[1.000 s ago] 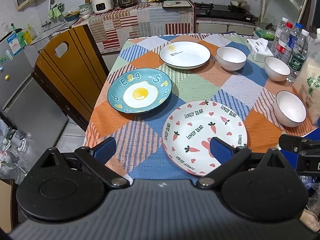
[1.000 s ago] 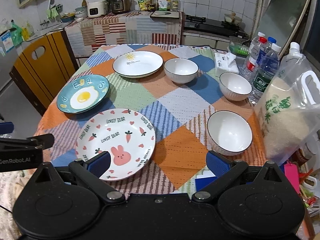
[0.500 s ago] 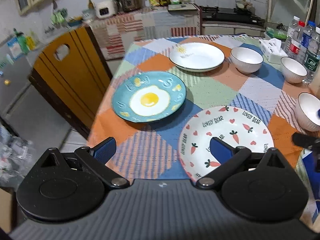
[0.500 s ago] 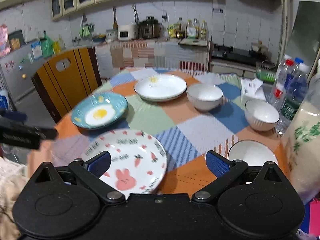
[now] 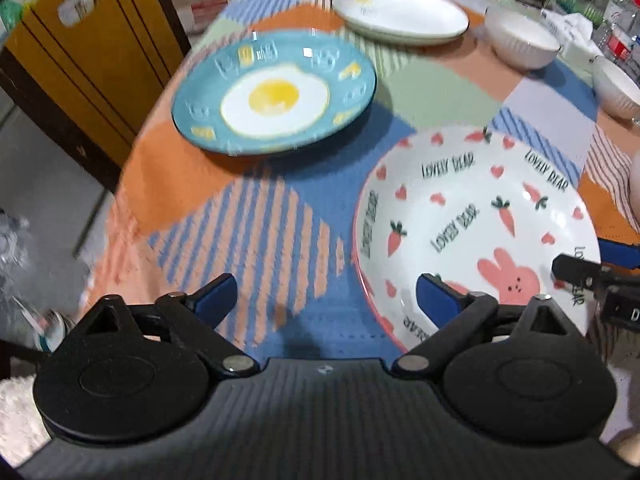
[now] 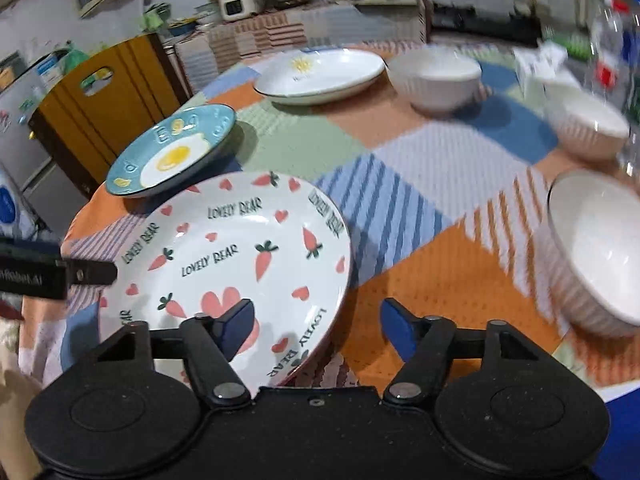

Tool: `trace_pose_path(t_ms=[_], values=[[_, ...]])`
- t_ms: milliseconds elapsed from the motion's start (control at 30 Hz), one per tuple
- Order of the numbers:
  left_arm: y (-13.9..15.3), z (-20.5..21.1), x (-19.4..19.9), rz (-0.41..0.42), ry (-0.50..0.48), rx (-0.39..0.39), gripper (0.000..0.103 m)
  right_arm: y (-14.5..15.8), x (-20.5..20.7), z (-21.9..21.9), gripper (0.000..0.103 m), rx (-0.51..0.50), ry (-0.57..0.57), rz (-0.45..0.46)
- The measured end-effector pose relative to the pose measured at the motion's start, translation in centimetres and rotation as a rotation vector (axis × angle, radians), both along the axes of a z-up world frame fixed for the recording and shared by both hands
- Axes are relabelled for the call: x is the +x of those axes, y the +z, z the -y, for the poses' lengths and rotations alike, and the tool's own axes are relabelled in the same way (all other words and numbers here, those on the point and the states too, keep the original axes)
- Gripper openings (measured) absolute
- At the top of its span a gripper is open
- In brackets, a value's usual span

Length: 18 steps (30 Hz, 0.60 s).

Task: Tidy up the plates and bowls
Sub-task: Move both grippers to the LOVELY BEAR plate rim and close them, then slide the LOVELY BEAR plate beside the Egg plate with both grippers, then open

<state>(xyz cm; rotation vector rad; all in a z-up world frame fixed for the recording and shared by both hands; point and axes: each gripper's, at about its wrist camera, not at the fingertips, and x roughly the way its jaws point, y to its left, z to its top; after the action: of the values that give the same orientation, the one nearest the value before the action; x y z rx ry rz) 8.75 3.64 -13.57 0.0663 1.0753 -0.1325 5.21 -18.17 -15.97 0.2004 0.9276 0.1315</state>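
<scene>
We are closing the left gripper [image 5: 326, 300] over the rabbit plate's [image 5: 472, 208] nine o'clock rim, not yet gripping. Our right gripper [image 6: 318, 326] is closing astride its three o'clock rim, pads apart; only this view shows the near bowl [image 6: 596, 248] at three o'clock.

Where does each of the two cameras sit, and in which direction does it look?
Left wrist: on the left gripper, looking down at the table's near left edge; its own closing jaws straddle the bunny plate's left rim, and the right gripper's tip shows.
Right wrist: on the right gripper, facing across the table; its closing jaws straddle the same plate's right rim.
Shared: bunny plate, egg plate, sun plate.
</scene>
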Motion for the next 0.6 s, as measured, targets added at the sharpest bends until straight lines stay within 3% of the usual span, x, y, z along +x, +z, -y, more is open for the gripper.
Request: trace_pose_path(t_ms=[67,100,167,233,367,433,600], values=[[-0.7,-0.4,0.0,-0.025,0.010,-0.043,0.083,-0.4,-0.1,0.4,0.068,0.028,-0.021,-0.005],[-1.1,-0.4,0.0,-0.037,0.012,-0.054,0.081,-0.5,-0.3,0.6,0.062,0.057,-0.022,-0.004],[-1.6,-0.6,-0.2,-0.046,0.006,-0.097,0.070,-0.6,-0.6,1.0,0.045,0.100,-0.032,0.009],[-1.6,-0.6,-0.4,-0.041,0.000,-0.123,0.063,-0.7,-0.7,1.5,0.019,0.146,-0.056,0.007],[-1.3,0.0,-0.6,-0.027,-0.040,-0.179,0.028,-1.1,-0.8,1.8,0.018,0.176,-0.059,0.020],[-1.4,0.3,-0.6,-0.027,-0.042,-0.202,0.024,-1.2,-0.7,1.9,0.018,0.182,-0.051,0.021],[-1.2,0.7,-0.9,-0.011,-0.040,-0.177,0.024,-1.4,-0.3,2.2,0.018,0.199,-0.032,0.019]])
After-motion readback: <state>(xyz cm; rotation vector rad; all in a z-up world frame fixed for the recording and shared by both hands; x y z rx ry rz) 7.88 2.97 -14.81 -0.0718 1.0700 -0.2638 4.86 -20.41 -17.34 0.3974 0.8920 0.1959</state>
